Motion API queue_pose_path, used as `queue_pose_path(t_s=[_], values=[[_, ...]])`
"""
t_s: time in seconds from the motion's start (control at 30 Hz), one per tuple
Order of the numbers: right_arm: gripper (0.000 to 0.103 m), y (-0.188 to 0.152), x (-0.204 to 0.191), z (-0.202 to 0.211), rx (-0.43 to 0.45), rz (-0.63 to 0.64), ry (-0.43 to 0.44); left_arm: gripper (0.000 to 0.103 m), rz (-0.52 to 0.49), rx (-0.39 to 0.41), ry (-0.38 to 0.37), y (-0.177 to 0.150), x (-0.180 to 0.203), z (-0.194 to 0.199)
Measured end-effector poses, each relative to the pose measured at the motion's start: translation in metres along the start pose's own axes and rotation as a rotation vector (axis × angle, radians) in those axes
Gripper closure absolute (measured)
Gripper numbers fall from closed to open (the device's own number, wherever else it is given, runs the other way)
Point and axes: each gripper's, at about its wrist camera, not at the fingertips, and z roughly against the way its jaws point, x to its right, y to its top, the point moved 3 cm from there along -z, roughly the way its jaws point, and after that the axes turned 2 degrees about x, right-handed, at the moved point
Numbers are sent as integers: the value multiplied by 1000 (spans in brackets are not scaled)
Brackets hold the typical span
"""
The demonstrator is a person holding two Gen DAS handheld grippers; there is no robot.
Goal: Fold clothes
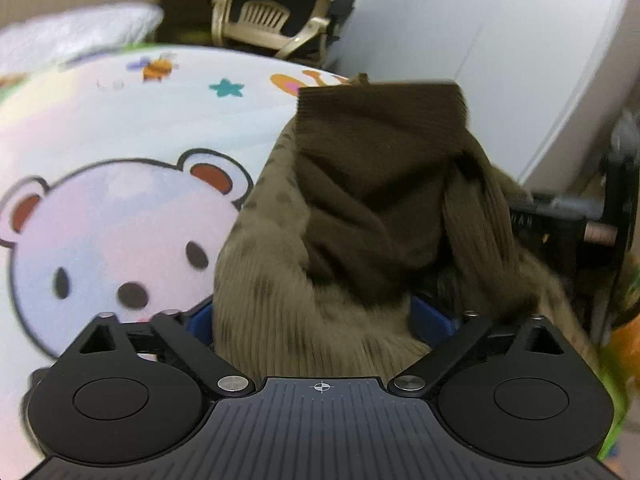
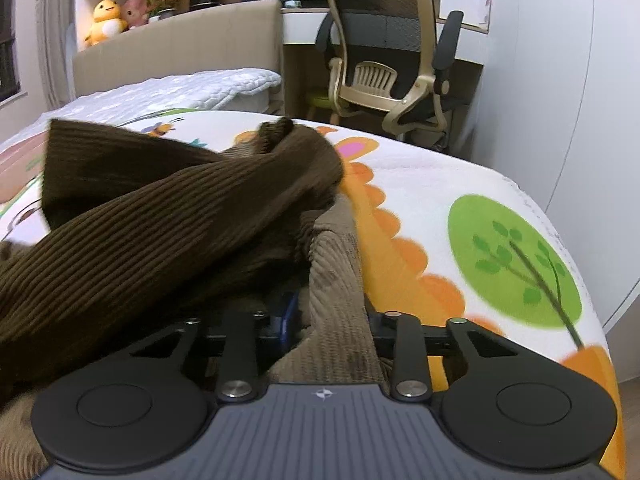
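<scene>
Together, one spread left gripper (image 1: 320, 316) and one right gripper (image 2: 332, 312) pinching fabric meet one brown sweater (image 1: 360, 200).

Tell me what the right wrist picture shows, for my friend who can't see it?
The right hand-held gripper has brown ribbed clothing bunched between its fingers, on a bed cover printed with a green tree. Behind stands an office chair.

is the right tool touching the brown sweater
Touching. The right wrist view shows the right tool with the brown sweater bunched between its narrowed fingers, cloth lying against both.
</scene>
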Motion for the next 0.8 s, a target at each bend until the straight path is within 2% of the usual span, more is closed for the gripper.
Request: queue_pose_path(t_s=[0.07,0.1,0.17,0.27,0.4,0.43,0.47,0.5,0.53,0.57,0.6,0.67,0.7,0.77,0.8], values=[[77,-12,-4,17,3,5,15,39,-44,11,33,-12,6,12],[77,-19,-5,25,4,11,22,42,-39,11,36,-17,8,16],[77,-32,-7,43,4,17,38,62,-23,8,31,-27,10,28],[78,-52,-3,73,-5,39,59,75,-21,-15,-8,-49,22,46],[75,-71,7,111,-13,75,38,75,-118,-62,-88,-86,59,73],[74,-71,8,121,1,79,21,71,-118,-72,-98,-91,62,78],[69,-71,8,135,28,82,21,66,-118,-81,-109,-96,66,83],[57,-70,6,149,58,79,43,64,-113,-83,-108,-97,67,88],[49,-69,2,164,91,73,84,61,-112,-72,-99,-96,68,93],[31,-69,-6,178,121,76,140,58,-112,-57,-91,-94,67,98],[21,-70,-15,192,149,82,200,55,-110,-44,-88,-91,65,103],[19,-74,-40,208,163,121,324,43,-93,-15,-82,-82,61,112],[19,-77,-53,210,156,141,376,42,-85,-5,-80,-78,59,116],[18,-83,-79,203,124,183,447,31,-69,19,-70,-65,54,119],[18,-87,-92,196,109,217,452,28,-68,39,-63,-61,56,122]])
